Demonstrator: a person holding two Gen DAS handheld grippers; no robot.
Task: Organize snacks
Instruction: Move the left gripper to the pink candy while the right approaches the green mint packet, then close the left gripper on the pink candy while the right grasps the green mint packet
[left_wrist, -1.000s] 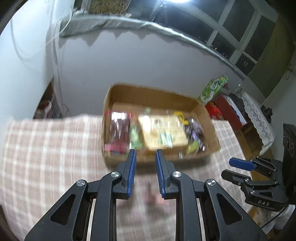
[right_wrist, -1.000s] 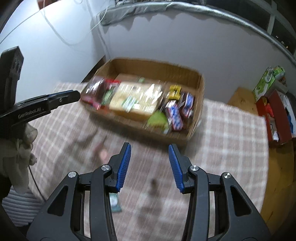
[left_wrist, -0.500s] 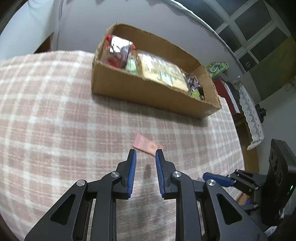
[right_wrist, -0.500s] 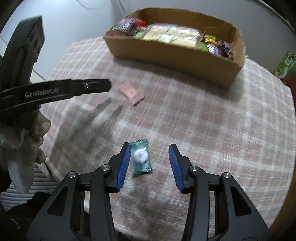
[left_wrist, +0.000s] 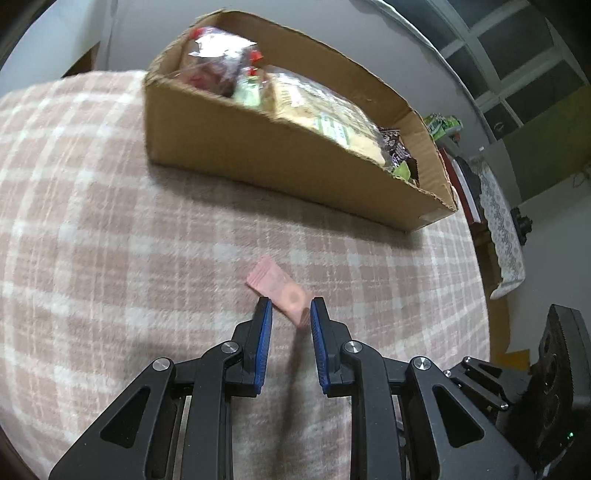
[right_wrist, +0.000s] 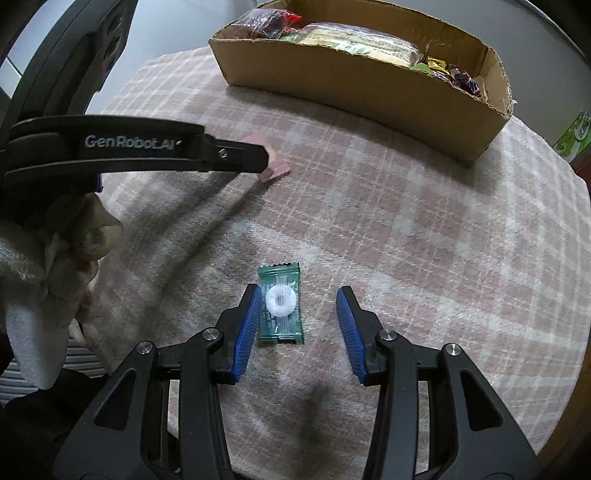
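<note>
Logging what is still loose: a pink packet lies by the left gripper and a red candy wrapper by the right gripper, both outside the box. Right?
The wrapper by the right gripper is green, not red, as the right wrist view shows.

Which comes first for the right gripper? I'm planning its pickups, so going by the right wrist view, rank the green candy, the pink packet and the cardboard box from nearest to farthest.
1. Green candy: between the open jaws of the right gripper, close to the left one.
2. Pink packet: farther ahead and left, at the left gripper's tip.
3. Cardboard box: farthest, at the table's far side.
</note>
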